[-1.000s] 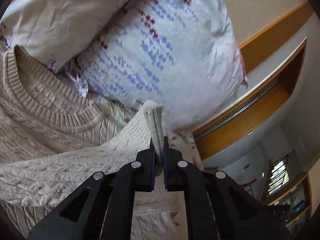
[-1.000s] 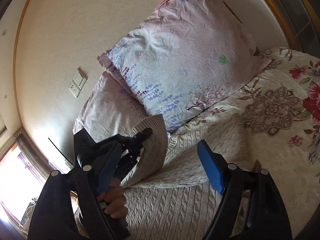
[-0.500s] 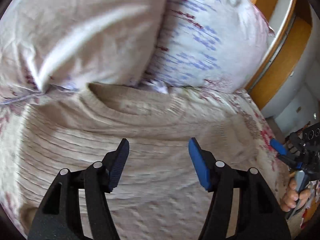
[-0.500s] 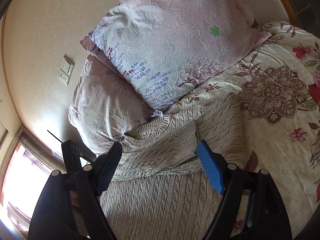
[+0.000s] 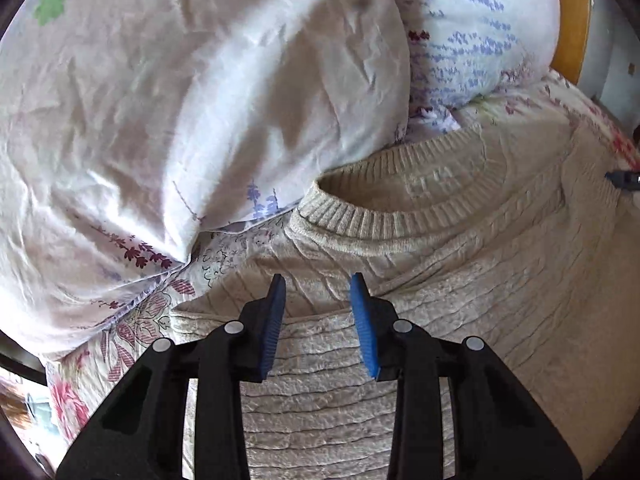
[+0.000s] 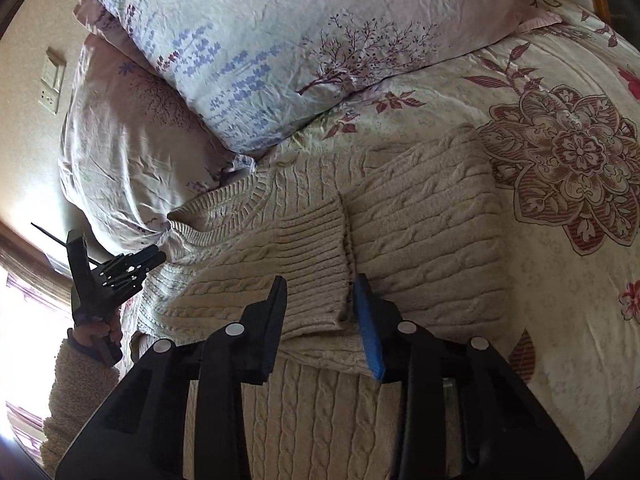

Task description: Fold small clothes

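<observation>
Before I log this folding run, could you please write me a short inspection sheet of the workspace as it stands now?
Surface: bed with a floral bedspread, bare to the right of the sweater.
Job's things: one beige cable-knit sweater lying flat, both sleeves folded across the chest, collar toward the pillows.
Clutter: two floral pillows at the head of the bed; nothing else seen.
Grippers: left gripper and right gripper have just been closing; both partly open above the knit, nothing between the jaws.
Cables: nothing seen.
Surroundings: wall socket and switch plate, bright window at lower left, wooden headboard.
</observation>
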Available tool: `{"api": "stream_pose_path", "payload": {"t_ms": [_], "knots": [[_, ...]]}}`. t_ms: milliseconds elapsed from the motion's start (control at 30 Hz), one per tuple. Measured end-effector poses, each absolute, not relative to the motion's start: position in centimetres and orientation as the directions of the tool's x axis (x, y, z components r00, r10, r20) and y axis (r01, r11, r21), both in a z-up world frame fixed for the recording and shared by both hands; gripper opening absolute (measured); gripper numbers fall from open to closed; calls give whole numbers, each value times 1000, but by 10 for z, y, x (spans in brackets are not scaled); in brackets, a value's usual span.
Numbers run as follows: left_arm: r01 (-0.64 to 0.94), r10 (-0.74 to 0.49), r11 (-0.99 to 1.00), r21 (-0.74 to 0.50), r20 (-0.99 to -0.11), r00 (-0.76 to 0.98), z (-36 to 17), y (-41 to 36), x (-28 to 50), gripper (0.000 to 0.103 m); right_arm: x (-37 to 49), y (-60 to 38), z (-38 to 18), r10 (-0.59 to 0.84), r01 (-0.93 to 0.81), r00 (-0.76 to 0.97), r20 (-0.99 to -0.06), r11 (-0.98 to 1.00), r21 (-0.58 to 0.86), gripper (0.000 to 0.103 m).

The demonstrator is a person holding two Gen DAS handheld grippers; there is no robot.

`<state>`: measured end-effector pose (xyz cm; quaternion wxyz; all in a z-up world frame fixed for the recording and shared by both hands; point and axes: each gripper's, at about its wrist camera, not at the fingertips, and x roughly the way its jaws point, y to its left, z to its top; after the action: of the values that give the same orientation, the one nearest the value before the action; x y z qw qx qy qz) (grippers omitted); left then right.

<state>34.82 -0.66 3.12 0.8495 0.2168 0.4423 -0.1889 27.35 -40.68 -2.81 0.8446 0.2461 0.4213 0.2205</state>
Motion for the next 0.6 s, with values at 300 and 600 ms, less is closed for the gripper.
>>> {"api": "stream_pose_path", "payload": {"t_ms": [300, 600], "knots": [[568, -83, 779, 266, -854, 514, 24, 31, 335, 36, 273, -388, -27, 590, -246, 515, -622, 796, 552, 36], [593, -39, 713, 374, -823, 566, 17, 18, 336, 48, 277, -384, -35, 634, -230, 487, -600, 757, 612, 10]]}}
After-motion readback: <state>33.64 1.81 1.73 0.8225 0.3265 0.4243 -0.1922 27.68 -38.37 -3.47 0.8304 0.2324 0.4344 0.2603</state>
